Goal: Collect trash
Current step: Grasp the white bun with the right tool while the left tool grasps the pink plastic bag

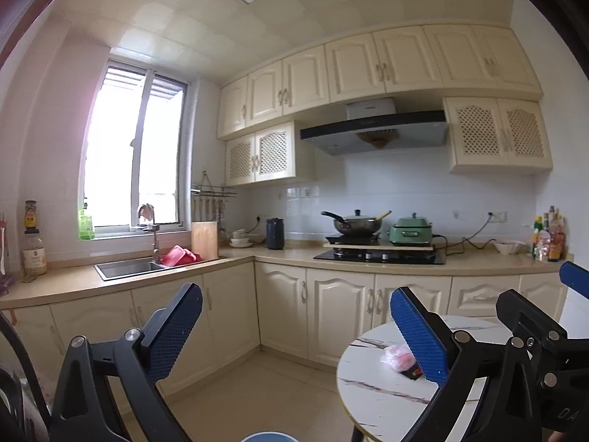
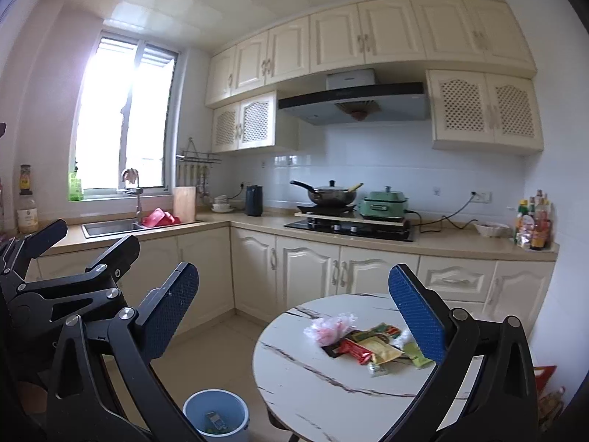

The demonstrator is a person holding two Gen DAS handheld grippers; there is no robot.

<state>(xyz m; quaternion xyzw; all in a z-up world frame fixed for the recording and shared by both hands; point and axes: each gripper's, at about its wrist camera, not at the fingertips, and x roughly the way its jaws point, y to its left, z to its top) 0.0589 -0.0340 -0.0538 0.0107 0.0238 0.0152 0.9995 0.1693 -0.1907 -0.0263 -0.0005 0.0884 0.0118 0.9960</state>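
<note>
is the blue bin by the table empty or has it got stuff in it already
Not empty. The right wrist view looks down into the blue bin and shows a few pieces of trash on its bottom; most of the inside is bare.

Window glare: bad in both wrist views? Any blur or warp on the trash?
Left wrist: window blown out, pink flare on the wall beside it. Right wrist: same blowout, stronger bloom; wrappers on the round table readable but soft. Both: heavy fisheye bending of the cabinets, dark corner vignette.
</note>
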